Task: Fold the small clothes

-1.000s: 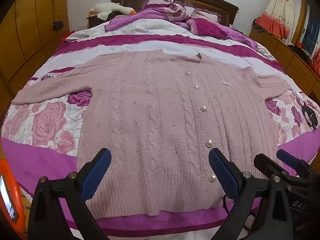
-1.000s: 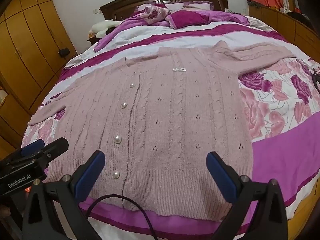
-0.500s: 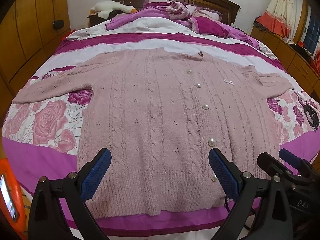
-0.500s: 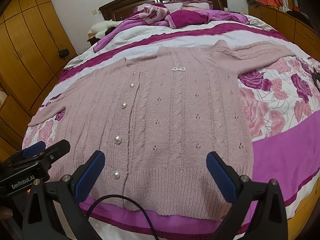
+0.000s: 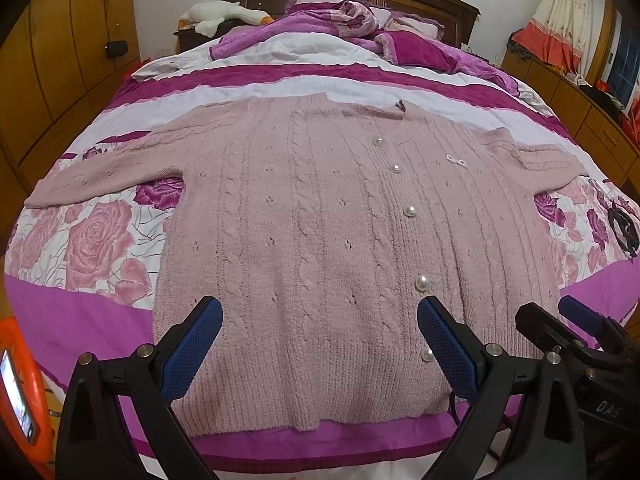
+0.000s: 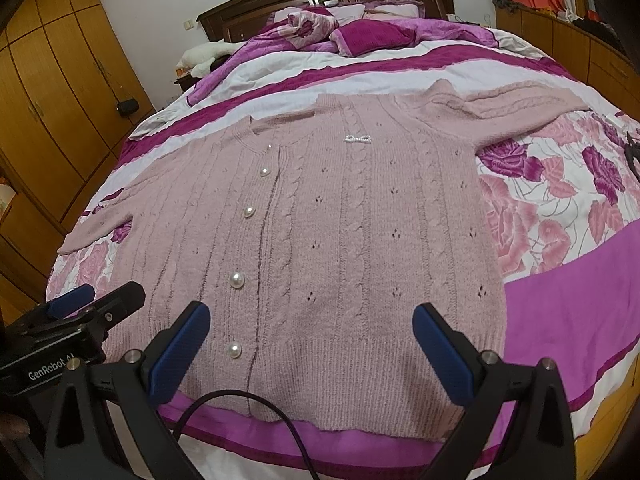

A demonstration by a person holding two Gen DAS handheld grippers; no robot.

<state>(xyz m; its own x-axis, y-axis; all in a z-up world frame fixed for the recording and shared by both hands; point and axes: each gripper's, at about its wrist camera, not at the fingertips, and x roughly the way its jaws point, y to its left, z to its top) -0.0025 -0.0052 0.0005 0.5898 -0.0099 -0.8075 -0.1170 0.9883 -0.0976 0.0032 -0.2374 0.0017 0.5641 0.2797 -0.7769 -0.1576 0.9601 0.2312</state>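
The pink cardigan (image 5: 304,240) lies flat and face up on the bed (image 5: 80,308), buttoned, w/ both sleeves spread out to left and right. Its long axis runs near to far: the hem is at the near edge of the bed, the collar at the far end. So the garment is straight ahead of both grippers and a bit below them.

The left gripper (image 5: 320,352) hangs above the hem, left of the pearl button row (image 5: 410,211). The right gripper (image 6: 312,354) hangs above the hem on the right of this row. Each one is nearer to its own side: left sleeve (image 5: 108,172) for the left one, right sleeve (image 6: 516,104) for the right one.

Both grippers have the fingers wide apart, approx. full opening. They hold nothing, and I see no contact w/ the knit. No fold is made yet, I judge. Next move probably goes forward and outward to the sleeves or side edges.
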